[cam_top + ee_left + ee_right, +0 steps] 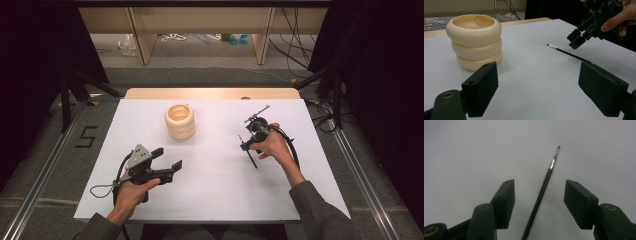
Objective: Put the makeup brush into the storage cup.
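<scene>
A thin black paintbrush [248, 151] with a metal ferrule lies flat on the white table [215, 190]. My right gripper [245, 144] hangs tilted down over it. In the right gripper view the brush [541, 192] runs up between the two jaws of that gripper [539, 202], which stand apart on either side without touching it. My left gripper [167, 159] rests low at the front left, open with nothing between its jaws. It points toward a cream pot of stacked rings [180, 121]. In the left gripper view the pot [474, 40] stands at the left, with the brush [569, 52] and the right gripper [576, 40] at the right.
A wooden strip [210, 93] borders the table's far edge. Beyond it are wooden table legs and cables on the floor. Dark curtains and stand legs flank both sides. A floor marking "5" [86, 136] lies to the left.
</scene>
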{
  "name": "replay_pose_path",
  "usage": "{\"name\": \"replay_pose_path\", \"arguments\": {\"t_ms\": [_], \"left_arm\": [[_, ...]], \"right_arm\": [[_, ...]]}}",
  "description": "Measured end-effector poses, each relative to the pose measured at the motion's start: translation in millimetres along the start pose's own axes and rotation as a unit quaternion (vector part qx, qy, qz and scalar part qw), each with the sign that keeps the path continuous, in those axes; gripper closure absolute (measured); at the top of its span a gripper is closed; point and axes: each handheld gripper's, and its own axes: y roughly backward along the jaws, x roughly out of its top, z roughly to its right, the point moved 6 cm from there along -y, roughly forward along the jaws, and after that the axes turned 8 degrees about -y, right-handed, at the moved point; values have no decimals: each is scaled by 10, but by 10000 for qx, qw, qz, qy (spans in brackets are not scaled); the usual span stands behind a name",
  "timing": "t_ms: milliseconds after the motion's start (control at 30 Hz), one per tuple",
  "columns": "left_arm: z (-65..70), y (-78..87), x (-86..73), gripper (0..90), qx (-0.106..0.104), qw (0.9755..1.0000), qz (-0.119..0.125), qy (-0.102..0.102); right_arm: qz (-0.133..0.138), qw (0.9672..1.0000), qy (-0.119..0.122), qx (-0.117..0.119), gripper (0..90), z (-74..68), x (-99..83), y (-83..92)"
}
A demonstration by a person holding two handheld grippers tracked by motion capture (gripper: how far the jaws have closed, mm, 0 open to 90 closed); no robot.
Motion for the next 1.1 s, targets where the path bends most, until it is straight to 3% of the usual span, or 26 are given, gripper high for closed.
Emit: {"name": "replay_pose_path", "arguments": {"t_ms": [200, 233, 267, 467, 1100], "left_arm": [[0, 2, 2, 157, 3, 10000, 8, -1], [10, 0, 0, 156, 24, 9999, 14, 100], [2, 1, 2, 156, 0, 10000, 10, 1], [-1, 1, 0, 157, 3, 10000, 1, -4], [-2, 0, -2, 157, 3, 10000, -4, 12]], "right_arm": [[-138, 9999, -1, -66, 461, 0, 13, -52], [-164, 9998, 13, -70, 466, 4, 12, -58], [-219, 9997, 14, -101, 474, 10, 8, -73], [-332, 9993, 20, -142, 503, 25, 5, -109], [-469, 9988, -60, -121, 641, 34, 16, -187]]}}
